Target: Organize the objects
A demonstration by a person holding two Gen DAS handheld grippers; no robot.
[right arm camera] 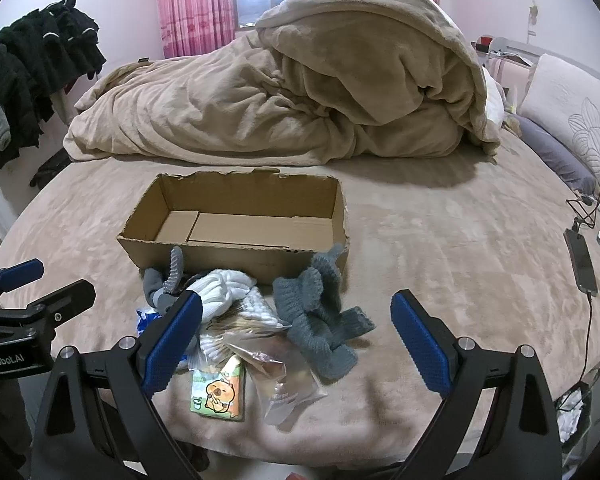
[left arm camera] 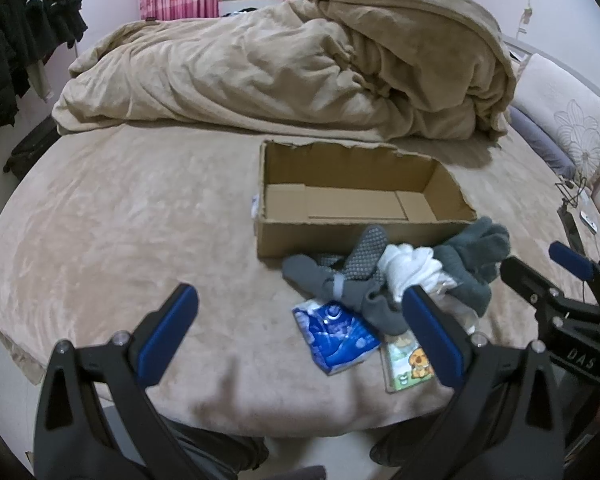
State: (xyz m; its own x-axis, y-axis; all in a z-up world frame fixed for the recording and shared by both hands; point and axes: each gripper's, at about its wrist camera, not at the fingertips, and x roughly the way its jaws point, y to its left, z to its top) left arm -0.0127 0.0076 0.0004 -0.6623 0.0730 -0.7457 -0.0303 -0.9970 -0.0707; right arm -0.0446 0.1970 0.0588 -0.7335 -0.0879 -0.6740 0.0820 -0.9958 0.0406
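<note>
Both jaws released; right wrist view alone shows phone (right arm camera: 581, 263); box (left arm camera: 332, 236) empty.

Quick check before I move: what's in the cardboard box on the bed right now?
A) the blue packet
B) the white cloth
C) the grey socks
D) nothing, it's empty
D: the cardboard box shows only its bare floor, while the grey socks, white cloth and blue packet all lie on the bed in front of it.
</note>
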